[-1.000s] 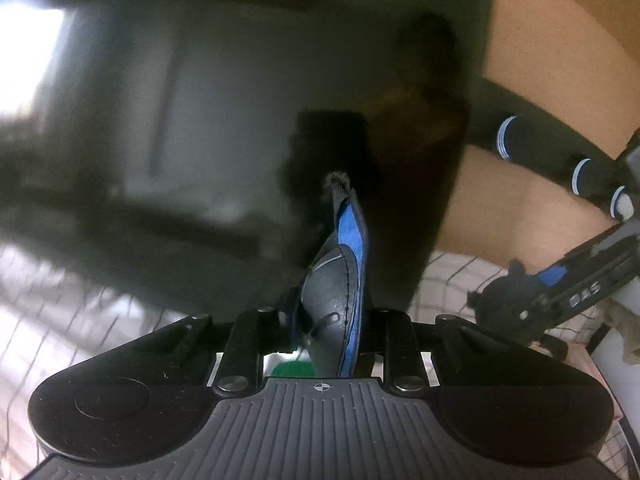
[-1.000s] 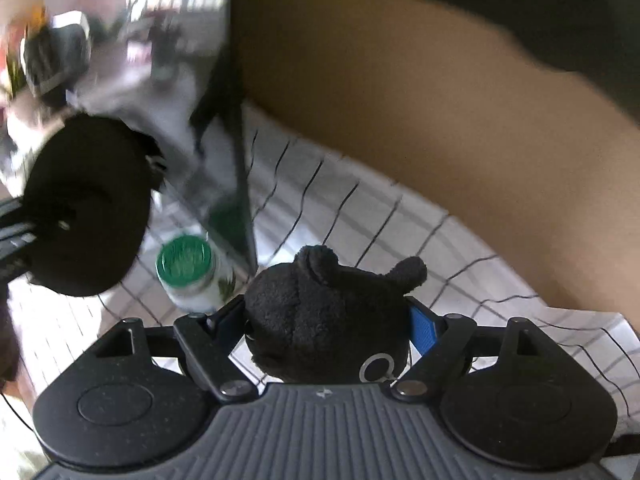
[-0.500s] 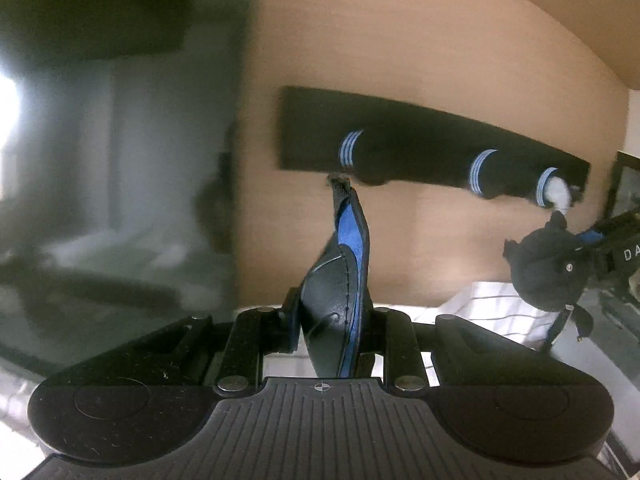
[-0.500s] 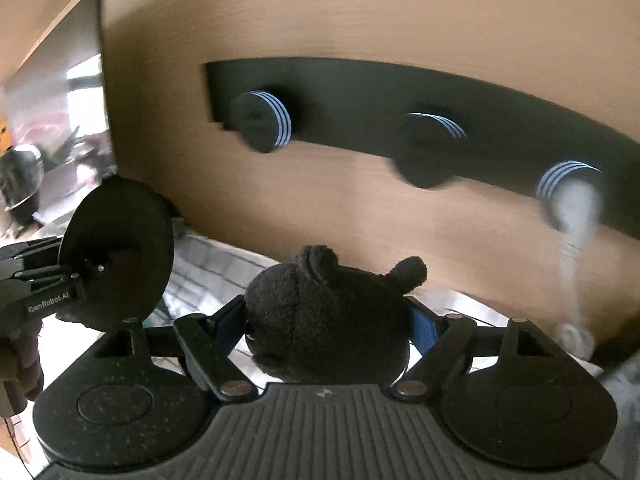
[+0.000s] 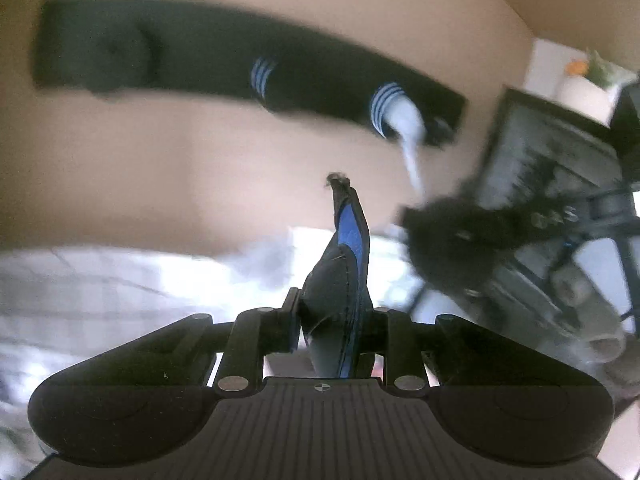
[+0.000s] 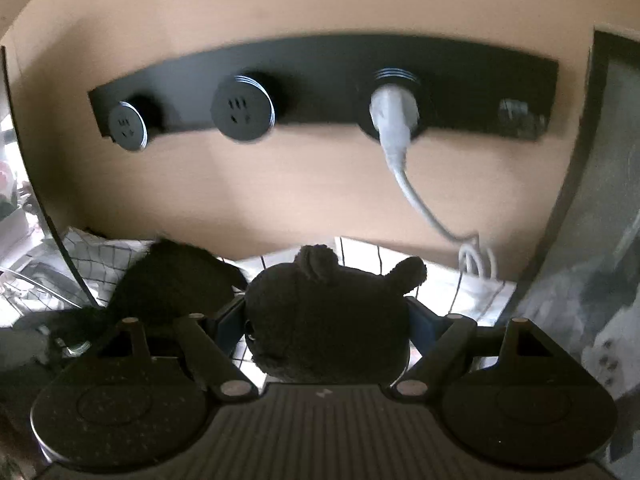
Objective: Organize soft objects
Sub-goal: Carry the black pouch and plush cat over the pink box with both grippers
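My left gripper (image 5: 334, 316) is shut on a flat black and blue soft pad (image 5: 340, 280) that stands upright between the jaws. My right gripper (image 6: 328, 320) is shut on a black plush bear head (image 6: 328, 320) with two round ears. Both are held up above a white checked cloth (image 6: 400, 264), facing a tan wooden wall. The right gripper with the plush (image 5: 452, 236) shows blurred at the right of the left wrist view. The left gripper (image 6: 168, 276) shows as a dark shape at the left of the right wrist view.
A black socket strip (image 6: 320, 76) with round outlets is fixed on the wall; a white plug and cable (image 6: 394, 128) hang from it down to the cloth. Dark glossy panels stand at the left edge (image 6: 40, 208) and right edge (image 6: 600, 200).
Both grippers have swung round from the dark screen and table toward the wall with the socket strip, now nearly head-on. Both holds are unchanged.
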{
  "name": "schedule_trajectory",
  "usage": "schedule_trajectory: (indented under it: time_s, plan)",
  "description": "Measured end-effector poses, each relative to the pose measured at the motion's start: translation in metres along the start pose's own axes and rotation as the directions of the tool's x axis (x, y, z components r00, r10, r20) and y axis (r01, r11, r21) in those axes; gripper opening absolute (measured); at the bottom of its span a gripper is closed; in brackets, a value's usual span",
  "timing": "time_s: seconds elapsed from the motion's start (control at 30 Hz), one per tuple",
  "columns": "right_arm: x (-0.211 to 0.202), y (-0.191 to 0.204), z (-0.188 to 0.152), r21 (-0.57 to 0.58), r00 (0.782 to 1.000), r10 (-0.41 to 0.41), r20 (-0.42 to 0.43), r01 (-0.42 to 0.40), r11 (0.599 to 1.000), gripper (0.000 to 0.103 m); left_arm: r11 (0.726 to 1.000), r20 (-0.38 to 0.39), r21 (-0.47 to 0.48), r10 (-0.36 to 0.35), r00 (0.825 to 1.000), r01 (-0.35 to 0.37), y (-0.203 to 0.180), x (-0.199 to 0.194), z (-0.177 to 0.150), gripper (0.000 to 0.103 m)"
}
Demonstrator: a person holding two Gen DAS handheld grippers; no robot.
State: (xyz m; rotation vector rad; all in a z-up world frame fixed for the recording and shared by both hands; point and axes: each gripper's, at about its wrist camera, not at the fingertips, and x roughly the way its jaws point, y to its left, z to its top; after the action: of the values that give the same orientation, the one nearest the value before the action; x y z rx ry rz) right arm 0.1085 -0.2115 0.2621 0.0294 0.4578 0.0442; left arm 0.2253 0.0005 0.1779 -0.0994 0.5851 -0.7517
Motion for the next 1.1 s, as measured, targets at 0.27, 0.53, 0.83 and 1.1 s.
schedule_trajectory:
  time_s: [0.27,0.53,0.83,1.1]
  plan:
    - [0.039,-0.032,-0.033,0.139,0.995,-0.046,-0.085,0.058,0.989,0.082,0.995,-0.242,-0.094,-0.007,0.970,-0.016,-0.009,0.100,-0.054,0.025]
    - [0.085,-0.042,-0.063,0.167,0.985,-0.057,-0.162,0.084,0.982,0.082,0.994,-0.240,-0.109,-0.006,0.971,-0.020,-0.018,0.127,-0.075,0.025]
    - [0.068,-0.042,-0.049,0.152,0.984,-0.166,-0.071,0.175,0.973,0.082,0.996,-0.192,-0.087,-0.016,0.981,-0.001,-0.019,0.131,-0.058,0.025]
    - [0.058,-0.037,-0.042,0.138,0.982,-0.181,-0.049,0.186,0.973,0.082,0.998,-0.153,-0.038,0.044,0.987,-0.050,-0.018,0.105,-0.038,0.025]
